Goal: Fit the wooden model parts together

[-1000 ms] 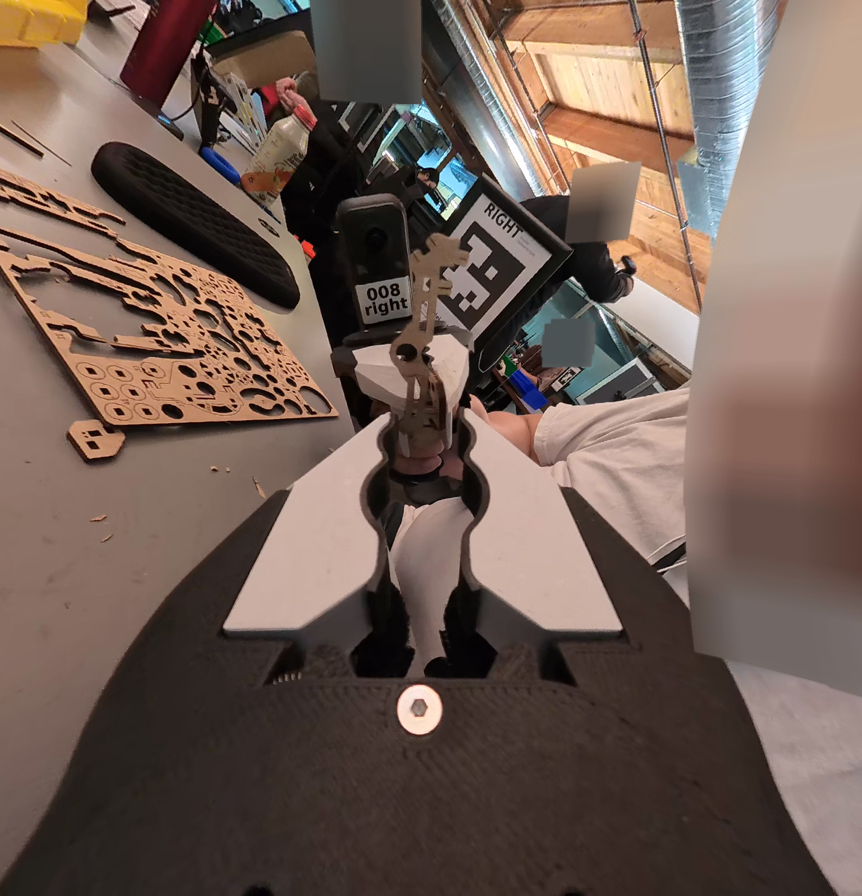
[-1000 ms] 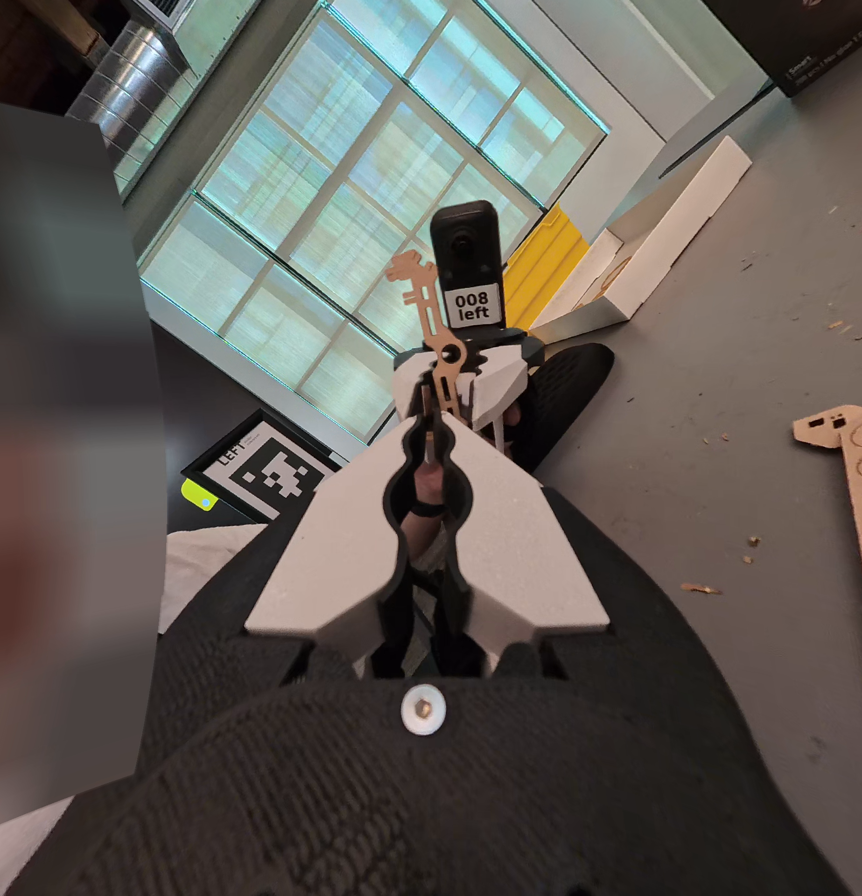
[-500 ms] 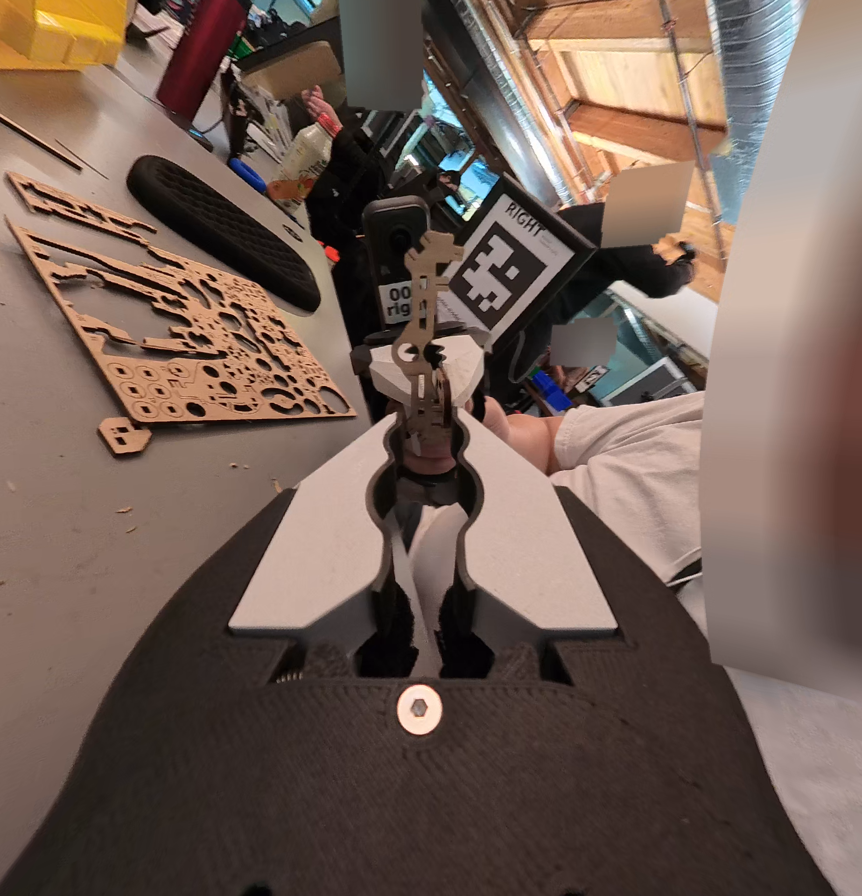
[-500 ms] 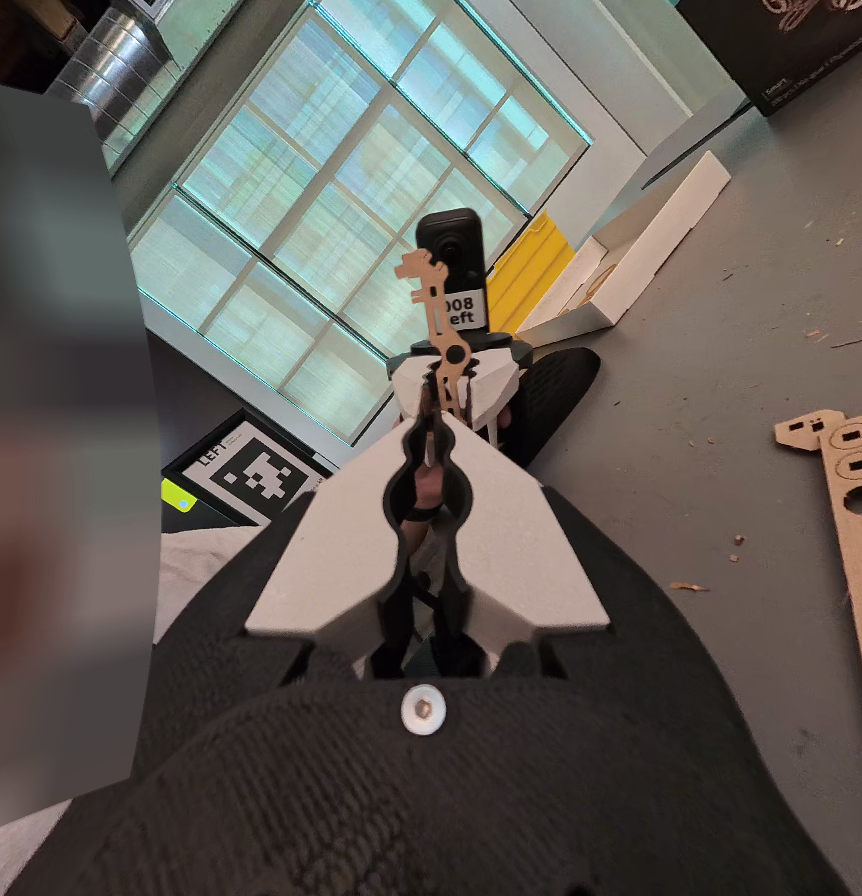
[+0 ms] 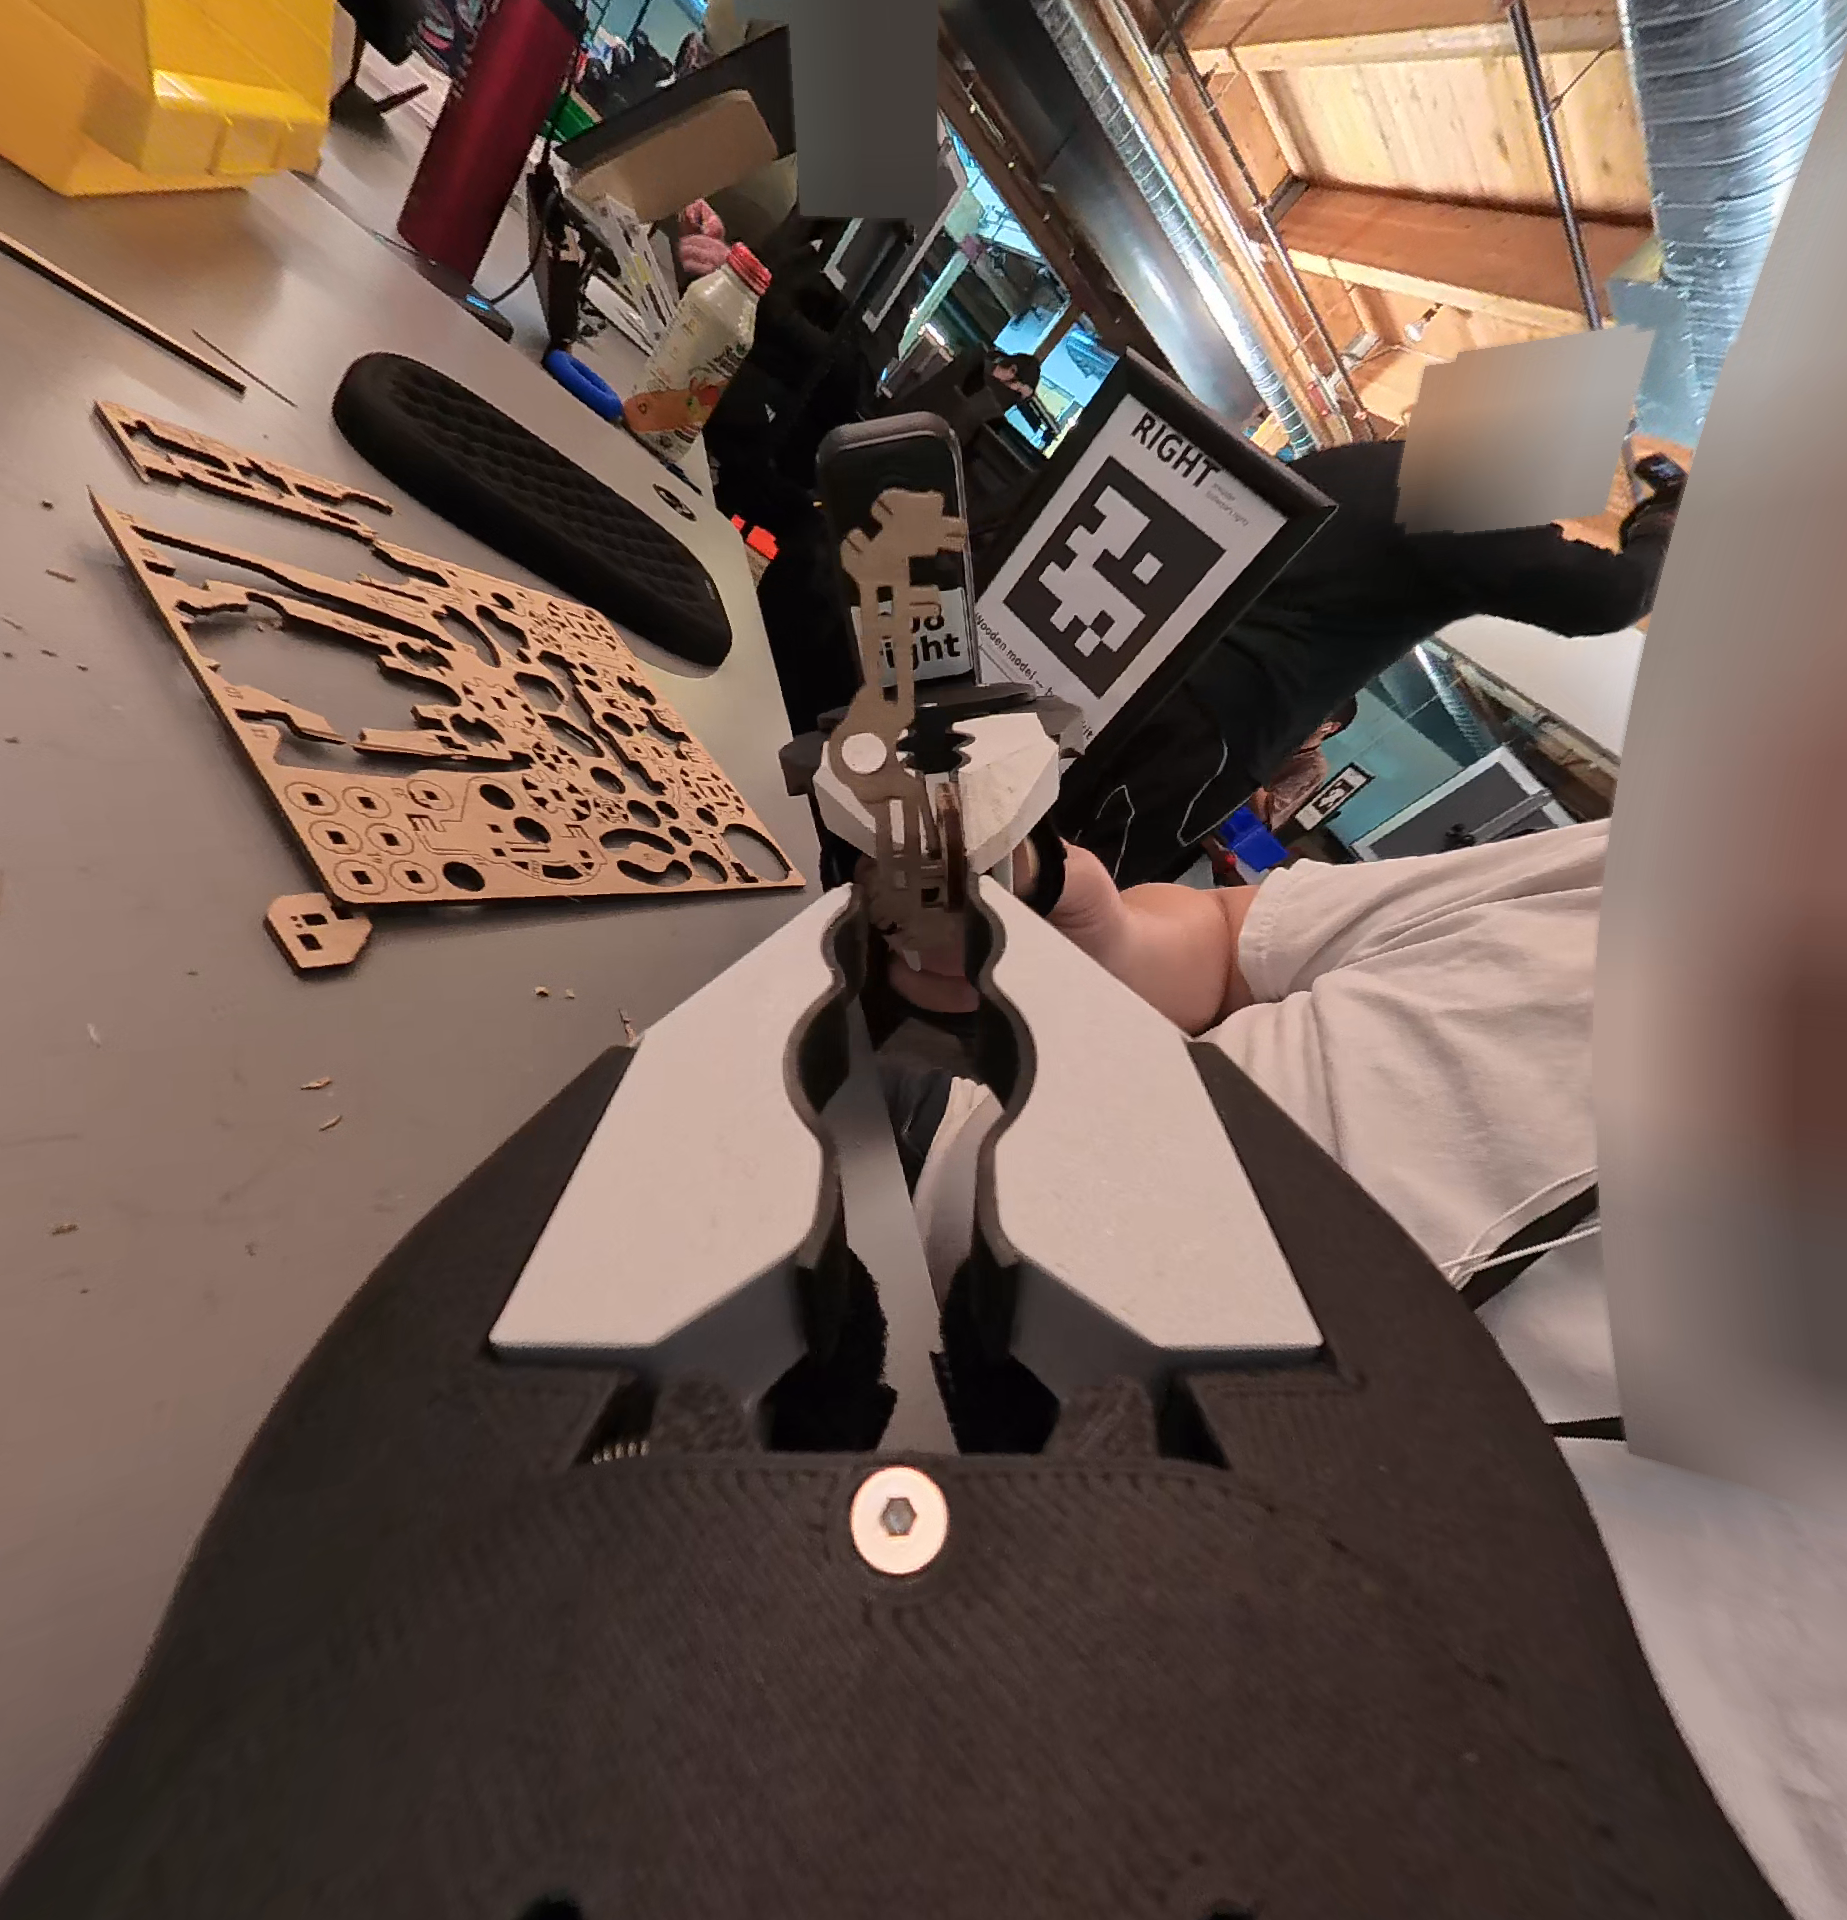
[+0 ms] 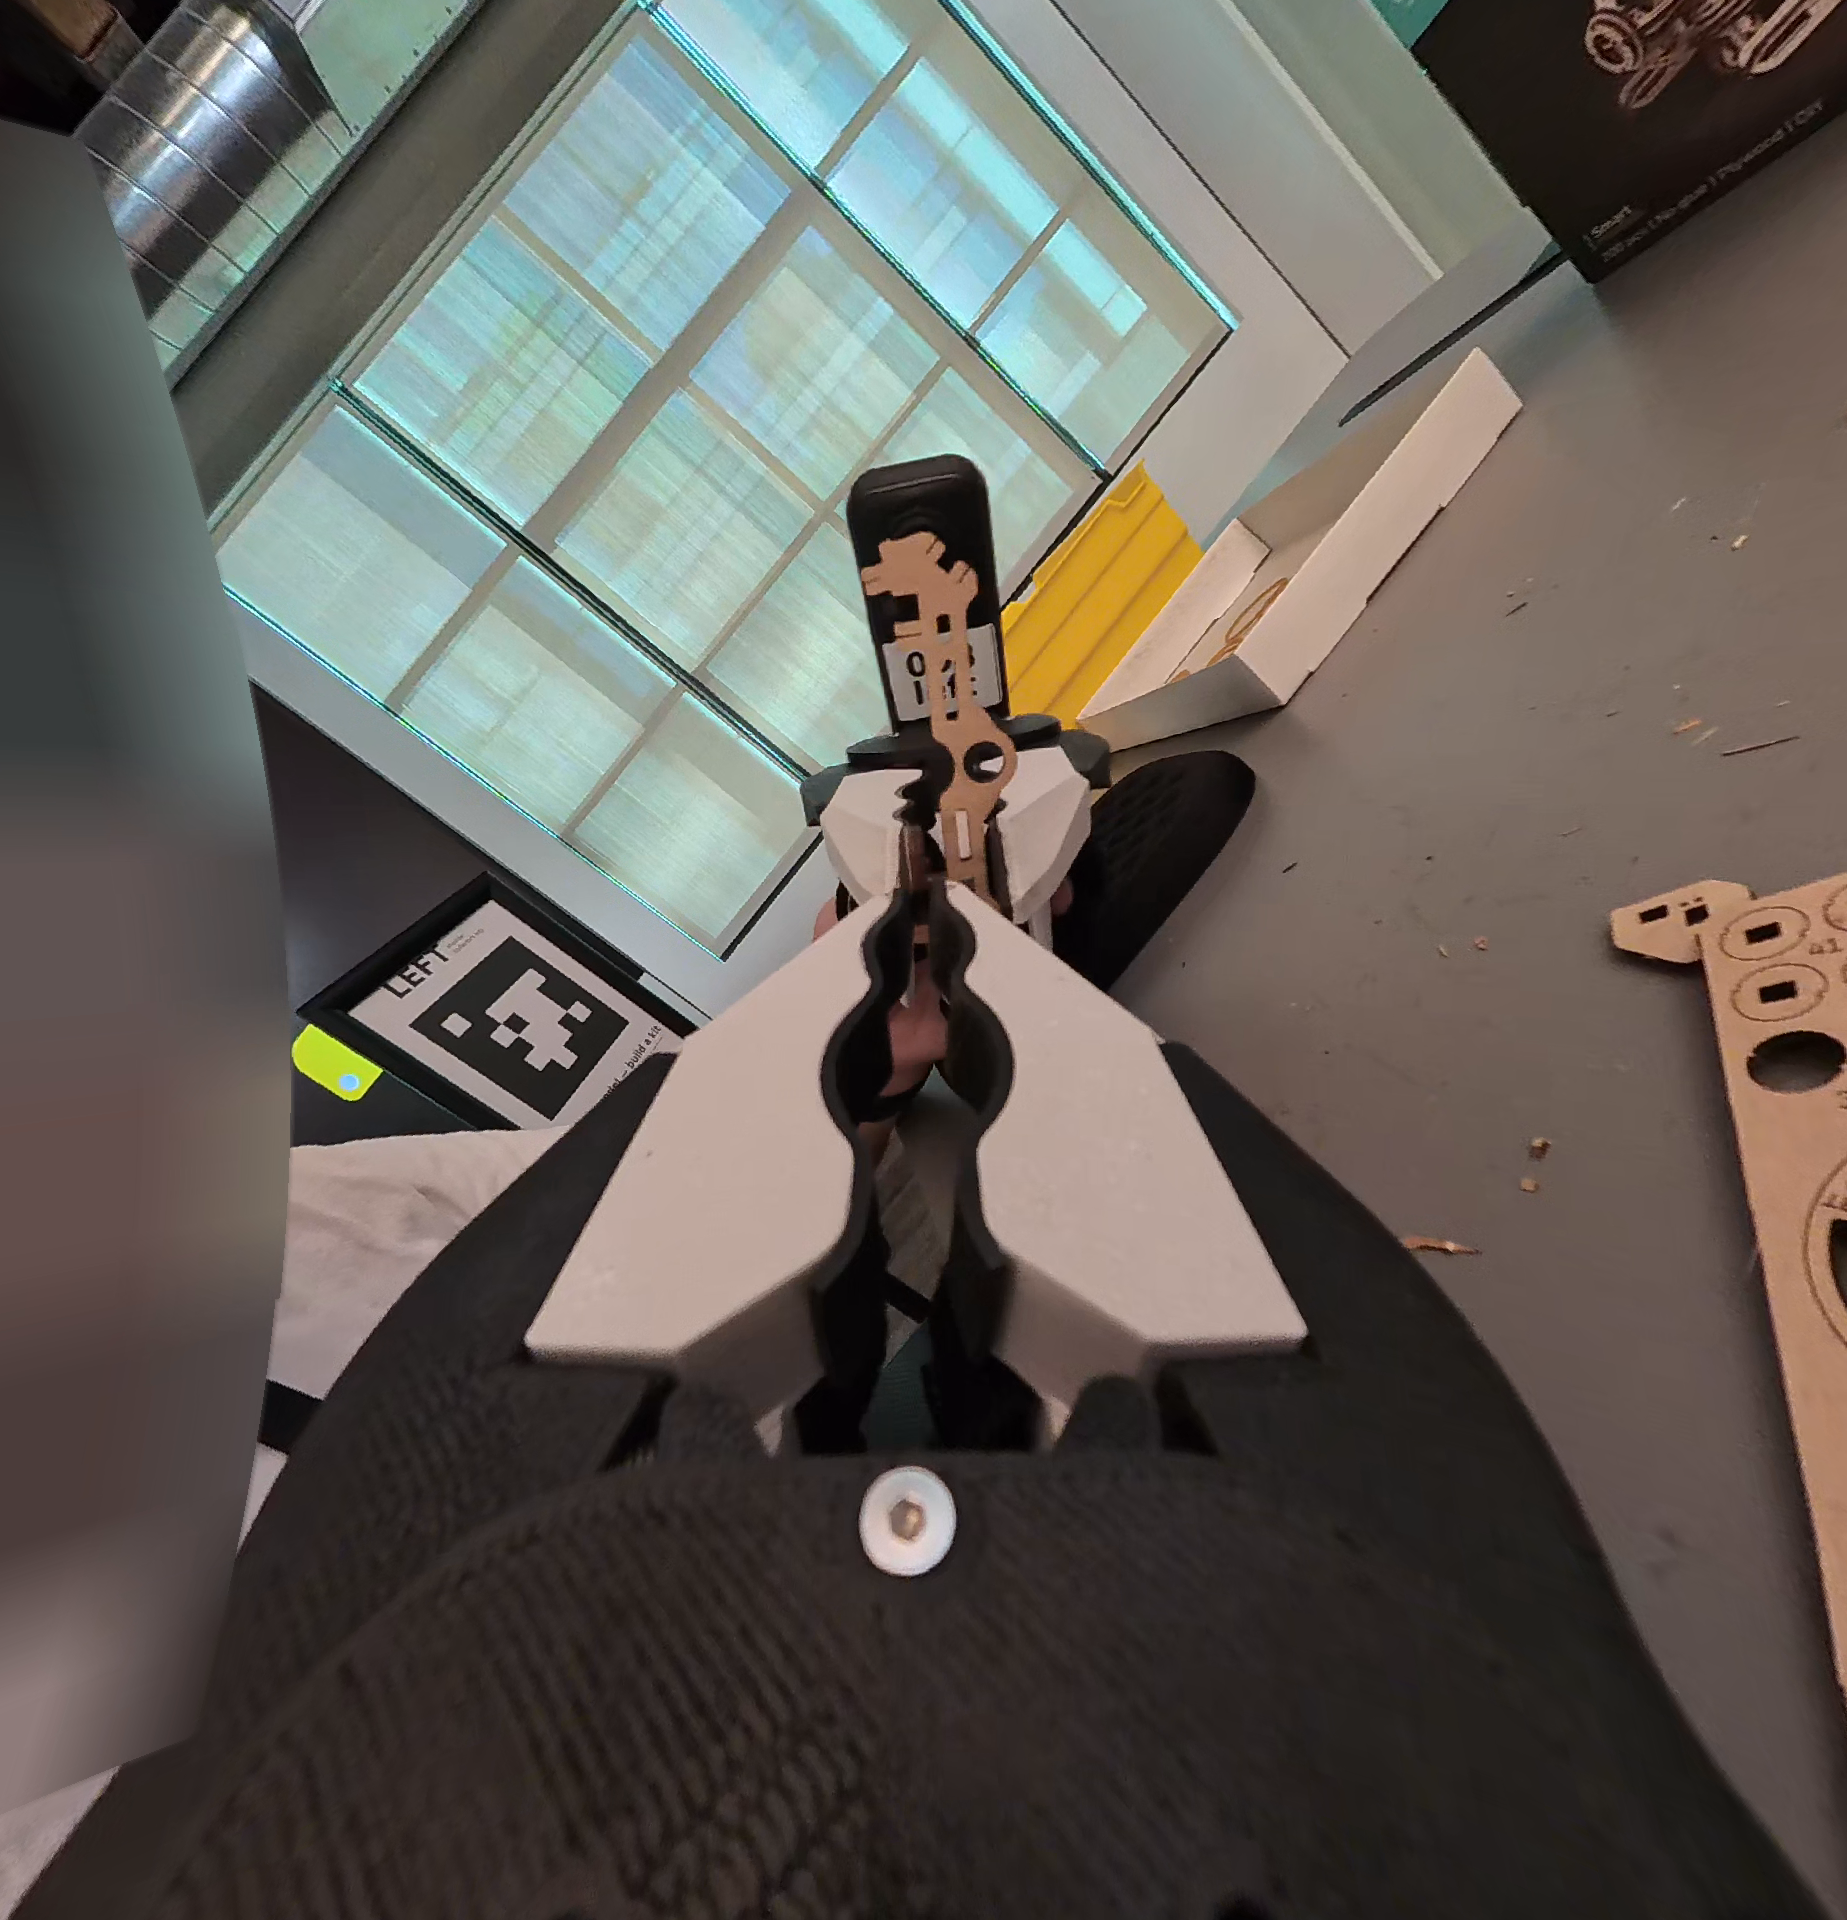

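**Grippers met tip to tip above a cluttered grey bench**

Sawdust flecks dotted the grey table [image 5: 150, 1091], where a punched-out plywood sheet [image 5: 431, 727] lay beside a black mesh pad [image 5: 524, 520]. Overhead ran timber beams [image 5: 1418, 218] and ducting; opposite, a big paned window [image 6: 690, 416]. The left gripper [image 5: 914, 904] pinched the long wooden strip [image 5: 888, 665], standing upright. The right gripper [image 6: 924, 904] was pressed together on a darker wooden piece [image 5: 948, 842] alongside.
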`<control>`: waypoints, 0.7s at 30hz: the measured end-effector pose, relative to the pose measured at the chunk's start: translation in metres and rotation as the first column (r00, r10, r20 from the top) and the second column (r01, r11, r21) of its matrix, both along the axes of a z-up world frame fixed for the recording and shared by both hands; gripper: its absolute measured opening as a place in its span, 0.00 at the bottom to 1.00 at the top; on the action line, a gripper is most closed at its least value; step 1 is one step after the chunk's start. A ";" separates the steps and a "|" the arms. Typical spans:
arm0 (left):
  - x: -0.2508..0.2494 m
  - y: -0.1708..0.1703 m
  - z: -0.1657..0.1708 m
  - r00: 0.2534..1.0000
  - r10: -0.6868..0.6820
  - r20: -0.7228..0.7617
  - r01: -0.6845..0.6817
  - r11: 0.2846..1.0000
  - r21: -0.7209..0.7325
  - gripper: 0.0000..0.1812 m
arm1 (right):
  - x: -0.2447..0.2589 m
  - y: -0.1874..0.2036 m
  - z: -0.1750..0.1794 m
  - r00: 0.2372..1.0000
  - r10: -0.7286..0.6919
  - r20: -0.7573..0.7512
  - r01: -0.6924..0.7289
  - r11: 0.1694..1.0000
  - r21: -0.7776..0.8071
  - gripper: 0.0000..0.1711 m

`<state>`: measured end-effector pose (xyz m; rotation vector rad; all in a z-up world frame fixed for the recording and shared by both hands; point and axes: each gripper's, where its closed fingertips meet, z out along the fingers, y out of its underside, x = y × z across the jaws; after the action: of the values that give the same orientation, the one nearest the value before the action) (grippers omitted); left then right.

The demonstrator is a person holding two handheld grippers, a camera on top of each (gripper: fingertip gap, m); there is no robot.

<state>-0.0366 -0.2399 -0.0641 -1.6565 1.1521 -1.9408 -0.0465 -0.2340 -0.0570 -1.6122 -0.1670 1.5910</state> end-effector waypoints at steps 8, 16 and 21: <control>-0.001 0.001 0.002 1.000 0.004 0.014 -0.004 1.000 -0.003 0.09 | 0.002 0.001 0.002 1.000 -0.010 -0.012 0.010 1.000 -0.002 0.01; 0.001 -0.002 -0.003 1.000 -0.004 -0.008 0.004 1.000 0.031 0.09 | 0.005 0.005 0.000 0.998 -0.013 -0.067 0.010 0.999 -0.035 0.01; 0.002 -0.001 -0.005 1.000 0.015 -0.018 -0.014 0.998 0.055 0.09 | 0.004 0.006 -0.002 0.997 -0.008 -0.078 0.005 0.999 -0.043 0.01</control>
<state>-0.0343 -0.2406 -0.0692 -1.6536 1.1860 -1.8717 -0.0426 -0.2276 -0.0587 -1.5783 -0.0861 1.6605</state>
